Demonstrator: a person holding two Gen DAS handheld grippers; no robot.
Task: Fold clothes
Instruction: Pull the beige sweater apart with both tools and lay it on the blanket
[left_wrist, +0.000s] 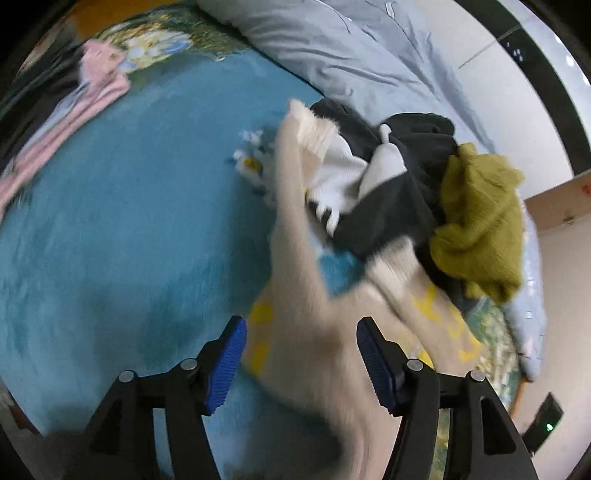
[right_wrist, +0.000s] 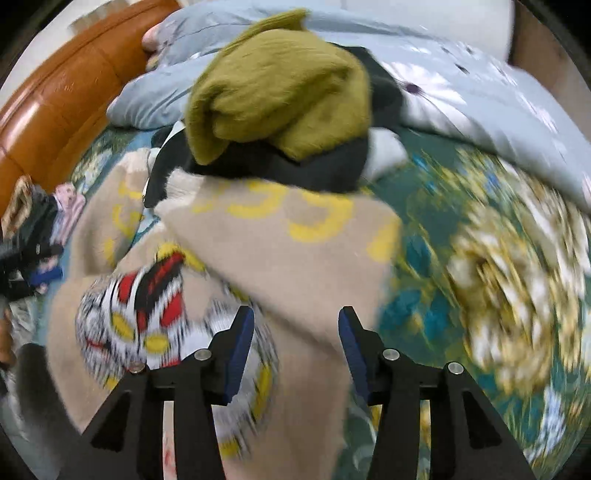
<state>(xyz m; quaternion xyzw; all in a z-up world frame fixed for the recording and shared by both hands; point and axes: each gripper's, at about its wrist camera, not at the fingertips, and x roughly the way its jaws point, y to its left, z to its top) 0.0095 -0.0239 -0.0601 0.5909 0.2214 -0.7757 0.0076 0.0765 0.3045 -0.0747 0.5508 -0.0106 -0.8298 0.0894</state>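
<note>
The beige sweater (right_wrist: 280, 258), with yellow lettering and a red, white and black motif, sprawls unfolded on the blue floral bedspread (left_wrist: 122, 229), its far edge under a heap of dark garments (left_wrist: 406, 177) and an olive knit (right_wrist: 280, 81). Both the left gripper (left_wrist: 301, 362) and right gripper (right_wrist: 297, 350) hover over it, jaws wide apart, holding nothing. Judging by this, the sweater is being laid out; next it needs gripping at two edges and pulling clear of the heap.
</note>
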